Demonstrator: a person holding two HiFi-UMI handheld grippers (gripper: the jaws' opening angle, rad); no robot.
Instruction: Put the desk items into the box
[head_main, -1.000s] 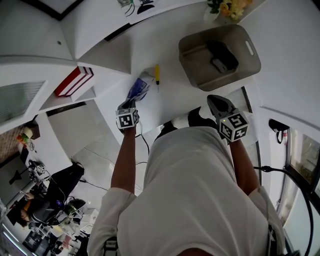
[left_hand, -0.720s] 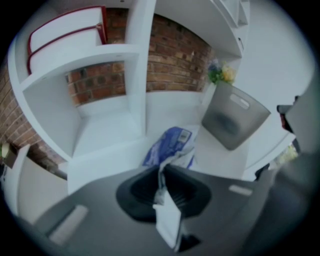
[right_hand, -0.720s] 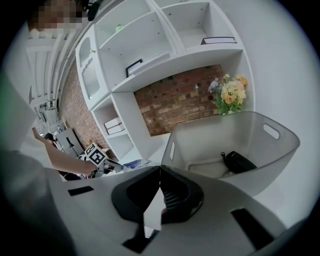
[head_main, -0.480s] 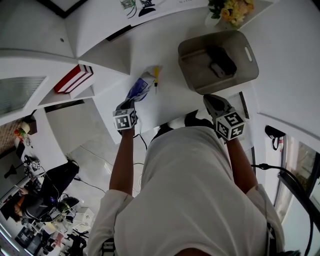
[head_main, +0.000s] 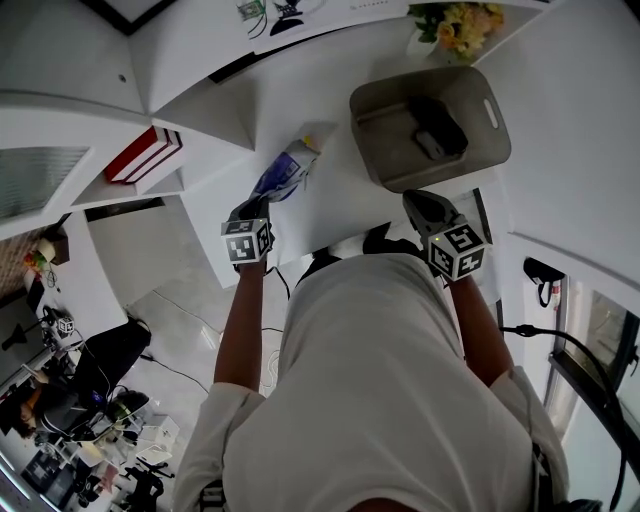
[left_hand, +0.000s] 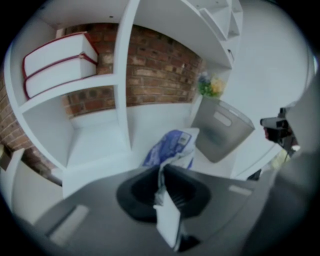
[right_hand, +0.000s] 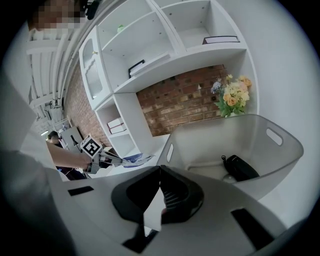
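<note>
Box (head_main: 395, 170) holds a black case (head_main: 438, 112); left gripper (head_main: 258, 205) clamps a packet (head_main: 283, 172) (right gripper (head_main: 416, 198) closed, empty).

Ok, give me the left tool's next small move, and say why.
Probably carry the blue-and-white packet sideways toward the grey bin, held above its rim. The left tool is shut on the packet's end, the bin stands open off to the right in the head view, and there looks to be room beside the black item inside it.
</note>
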